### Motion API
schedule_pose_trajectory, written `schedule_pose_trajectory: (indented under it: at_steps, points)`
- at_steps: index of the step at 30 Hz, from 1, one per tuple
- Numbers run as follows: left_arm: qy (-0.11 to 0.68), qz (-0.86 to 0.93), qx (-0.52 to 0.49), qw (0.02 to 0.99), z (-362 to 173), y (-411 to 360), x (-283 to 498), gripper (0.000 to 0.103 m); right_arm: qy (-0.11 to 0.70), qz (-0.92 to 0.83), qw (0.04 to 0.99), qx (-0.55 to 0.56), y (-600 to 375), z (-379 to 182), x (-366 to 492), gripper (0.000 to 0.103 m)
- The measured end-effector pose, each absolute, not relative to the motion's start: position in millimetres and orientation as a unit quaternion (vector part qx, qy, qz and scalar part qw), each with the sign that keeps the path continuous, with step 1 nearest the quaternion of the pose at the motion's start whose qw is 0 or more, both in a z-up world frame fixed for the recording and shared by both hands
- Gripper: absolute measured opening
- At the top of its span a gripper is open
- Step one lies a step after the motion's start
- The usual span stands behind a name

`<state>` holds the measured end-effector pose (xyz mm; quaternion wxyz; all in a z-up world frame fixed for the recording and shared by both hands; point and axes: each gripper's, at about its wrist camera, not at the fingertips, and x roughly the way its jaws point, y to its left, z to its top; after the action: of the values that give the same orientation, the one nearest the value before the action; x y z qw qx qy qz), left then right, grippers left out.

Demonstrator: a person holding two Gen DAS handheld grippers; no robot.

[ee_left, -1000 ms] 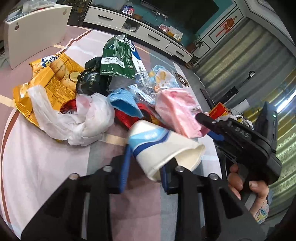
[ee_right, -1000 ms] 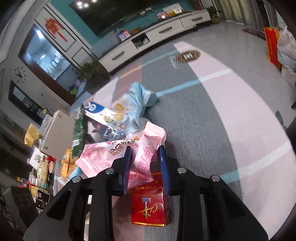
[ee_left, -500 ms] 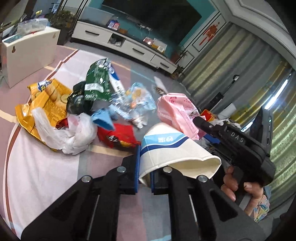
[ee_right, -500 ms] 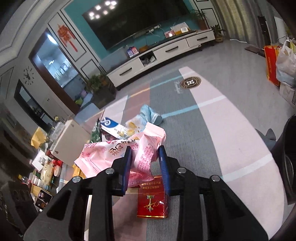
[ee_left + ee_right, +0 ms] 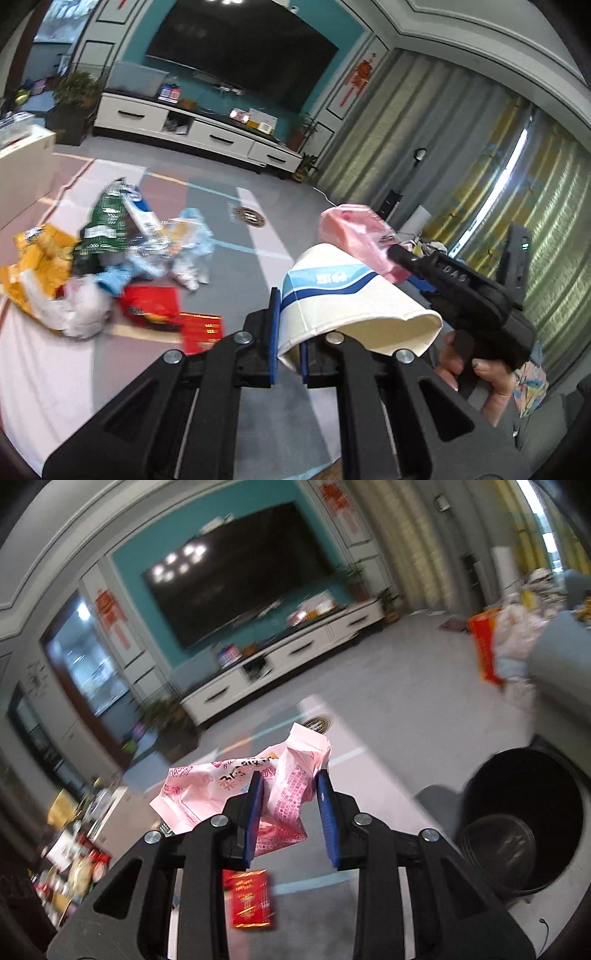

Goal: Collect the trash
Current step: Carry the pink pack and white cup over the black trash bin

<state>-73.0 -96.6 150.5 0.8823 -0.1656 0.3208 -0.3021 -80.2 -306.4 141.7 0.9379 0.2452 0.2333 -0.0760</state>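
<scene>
paper cup (image 5: 343,291) above open floor (image 5: 229,206)

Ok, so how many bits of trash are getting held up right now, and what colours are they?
Pink: 1, the pink bag, in the right gripper
White and blue: 1, the paper cup, in the left gripper
Total: 2

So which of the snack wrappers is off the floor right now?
The pink wrapper, pinched in the right gripper and held in the air. The green wrapper and yellow wrapper lie in the pile on the rug.
</scene>
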Motion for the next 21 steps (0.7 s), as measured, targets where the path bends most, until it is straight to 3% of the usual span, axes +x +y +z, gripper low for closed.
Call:
schedule_pose_trajectory:
  at_steps: [9,21]
  points:
    - [0.350,-0.363,-0.115,0.856,133,-205,-77,0.010,0.184,-0.253,0.920,0.236,-373,148,-135,0.030]
    - [0.394,-0.408,-0.060,0.822,92,-321,-82,0.010,0.242,-0.409,0.839,0.265,-453,97,-158,0.030]
